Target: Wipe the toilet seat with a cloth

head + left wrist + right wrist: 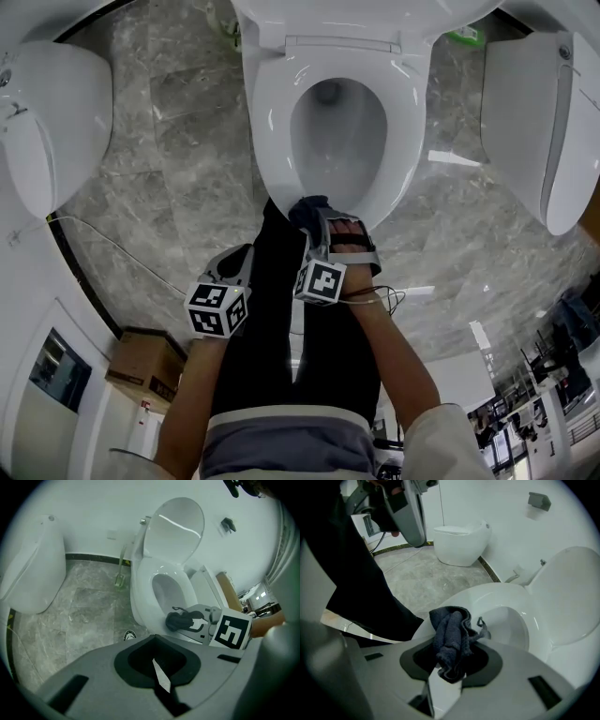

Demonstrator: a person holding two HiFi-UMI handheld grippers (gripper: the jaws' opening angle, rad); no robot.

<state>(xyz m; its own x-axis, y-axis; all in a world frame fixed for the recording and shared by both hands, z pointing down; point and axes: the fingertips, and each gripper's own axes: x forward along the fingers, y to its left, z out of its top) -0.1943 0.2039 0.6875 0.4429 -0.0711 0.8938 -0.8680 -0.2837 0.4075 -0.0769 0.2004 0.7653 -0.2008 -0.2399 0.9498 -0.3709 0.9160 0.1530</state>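
A white toilet seat [272, 141] lies down on the bowl, with its lid [176, 527] raised. My right gripper [317, 225] is shut on a dark grey cloth [307, 208], which rests at the seat's front rim. In the right gripper view the bunched cloth [451, 639] sticks out of the right gripper [447, 672] over the seat [487, 597]. My left gripper [239, 261] hangs lower left of the bowl, beside the person's leg, apart from the seat. The left gripper [161, 679] is shut with nothing between its jaws. From there the cloth [180, 619] shows on the rim.
Two more white toilets stand at the left [52, 122] and the right [544, 122]. A toilet brush [121, 576] leans by the wall. A thin cable [112, 248] runs over the marble floor, and a cardboard box [145, 361] sits lower left. The person's dark trousers [281, 328] stand against the bowl.
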